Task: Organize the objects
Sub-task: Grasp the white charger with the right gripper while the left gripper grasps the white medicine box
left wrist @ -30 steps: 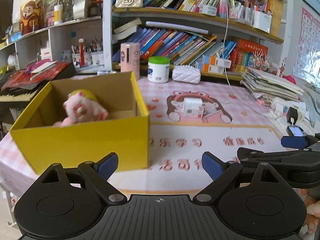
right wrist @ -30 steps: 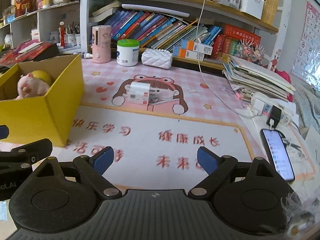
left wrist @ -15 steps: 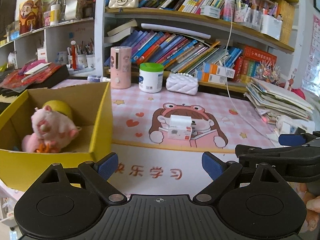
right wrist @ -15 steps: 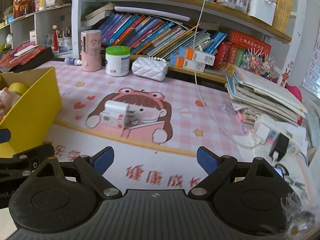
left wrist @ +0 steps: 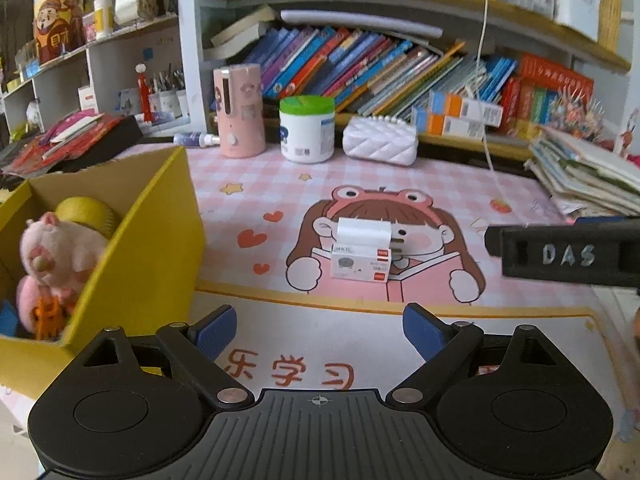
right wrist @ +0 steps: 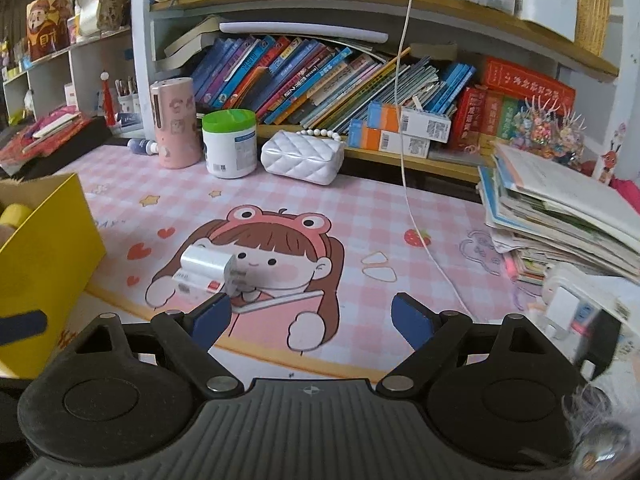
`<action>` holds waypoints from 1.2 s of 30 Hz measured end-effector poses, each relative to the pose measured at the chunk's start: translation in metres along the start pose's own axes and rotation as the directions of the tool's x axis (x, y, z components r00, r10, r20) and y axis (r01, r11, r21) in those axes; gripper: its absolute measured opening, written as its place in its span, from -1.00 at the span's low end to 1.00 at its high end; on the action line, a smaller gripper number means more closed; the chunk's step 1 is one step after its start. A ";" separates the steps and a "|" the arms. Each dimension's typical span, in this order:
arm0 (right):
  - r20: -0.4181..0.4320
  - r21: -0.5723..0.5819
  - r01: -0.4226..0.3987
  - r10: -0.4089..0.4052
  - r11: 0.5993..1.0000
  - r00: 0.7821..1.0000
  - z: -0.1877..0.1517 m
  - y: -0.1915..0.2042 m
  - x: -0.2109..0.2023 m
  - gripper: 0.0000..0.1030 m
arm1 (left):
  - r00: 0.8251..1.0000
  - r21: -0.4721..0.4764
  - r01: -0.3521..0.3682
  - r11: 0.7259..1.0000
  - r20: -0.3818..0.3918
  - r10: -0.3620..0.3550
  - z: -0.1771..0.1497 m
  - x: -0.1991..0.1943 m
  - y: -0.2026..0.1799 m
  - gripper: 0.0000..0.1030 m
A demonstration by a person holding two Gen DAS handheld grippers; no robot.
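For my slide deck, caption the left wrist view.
Open left gripper faces a small white box on the pink mat, yellow box alongside.

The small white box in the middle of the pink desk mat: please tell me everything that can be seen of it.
The small white cardboard box lies flat on the pink cartoon desk mat, over the printed girl's face. Its front bears a grey picture, small print and red corner marks. A white plug-like block rests on top of it, with metal prongs toward the right in the left wrist view. Nothing else touches it; both grippers are short of it.
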State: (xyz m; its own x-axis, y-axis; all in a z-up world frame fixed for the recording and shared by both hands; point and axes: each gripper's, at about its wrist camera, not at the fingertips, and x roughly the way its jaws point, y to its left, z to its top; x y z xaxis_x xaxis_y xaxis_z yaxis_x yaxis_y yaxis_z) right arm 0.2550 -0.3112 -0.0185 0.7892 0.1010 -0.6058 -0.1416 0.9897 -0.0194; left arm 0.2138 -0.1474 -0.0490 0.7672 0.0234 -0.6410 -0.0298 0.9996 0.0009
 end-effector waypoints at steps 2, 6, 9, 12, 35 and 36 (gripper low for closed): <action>-0.004 0.005 -0.009 0.009 1.000 1.000 0.004 -0.003 0.007 0.70 | 1.000 -0.007 -0.002 1.000 -0.014 0.002 0.002 0.013 -0.004 0.77; -0.001 0.004 -0.025 0.025 1.000 1.000 0.013 -0.006 0.021 0.70 | 0.999 -0.022 -0.005 1.000 -0.034 0.004 0.008 0.043 -0.012 0.77; 0.004 0.002 -0.038 0.038 0.999 0.999 0.018 -0.008 0.028 0.70 | 0.999 -0.026 -0.002 1.000 -0.035 0.001 0.015 0.060 -0.017 0.76; 0.008 -0.004 -0.038 0.038 0.999 0.999 0.022 -0.010 0.034 0.70 | 0.999 -0.012 0.006 1.000 -0.036 -0.006 0.022 0.078 -0.022 0.68; -0.083 -0.055 -0.225 0.220 0.973 0.972 0.033 0.030 0.094 0.70 | 0.994 -0.014 -0.024 1.000 -0.109 0.023 -0.003 0.040 0.007 0.01; -0.093 -0.065 -0.240 0.233 0.969 0.968 0.033 0.035 0.100 0.70 | 0.993 -0.021 -0.032 0.999 -0.113 0.029 -0.005 0.034 0.010 0.01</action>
State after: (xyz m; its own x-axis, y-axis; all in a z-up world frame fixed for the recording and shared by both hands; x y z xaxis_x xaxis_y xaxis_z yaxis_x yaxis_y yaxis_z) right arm 0.3485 -0.2627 -0.0541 0.6752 0.3192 -0.6650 -0.3651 0.9280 0.0747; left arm 0.2363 -0.1370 -0.0748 0.6889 0.0506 -0.7231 -0.0674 0.9977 0.0056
